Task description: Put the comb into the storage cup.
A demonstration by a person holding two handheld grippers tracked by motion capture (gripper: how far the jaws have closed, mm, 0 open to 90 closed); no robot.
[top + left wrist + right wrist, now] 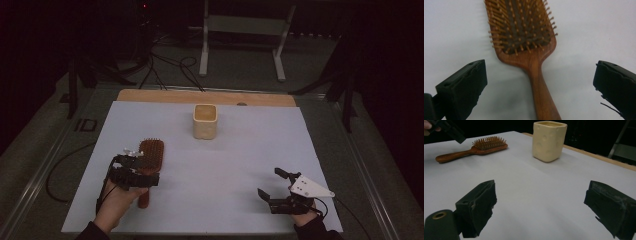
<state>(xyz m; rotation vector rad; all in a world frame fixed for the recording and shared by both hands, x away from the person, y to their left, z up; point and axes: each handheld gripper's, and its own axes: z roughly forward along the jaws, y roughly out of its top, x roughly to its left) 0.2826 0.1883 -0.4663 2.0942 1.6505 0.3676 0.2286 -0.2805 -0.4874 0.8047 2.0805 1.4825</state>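
The brush (524, 37) handle is straddled by the open left tongs (540, 85), apparently untouched; closure is required next.

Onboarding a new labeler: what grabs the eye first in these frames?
First, the wooden hairbrush lying bristles-up on the left of the white table, with the left gripper poised open over its handle, jaws on either side and not touching. Next, the cream cup standing upright near the far middle. The right gripper sits open near the front right, holding nothing.
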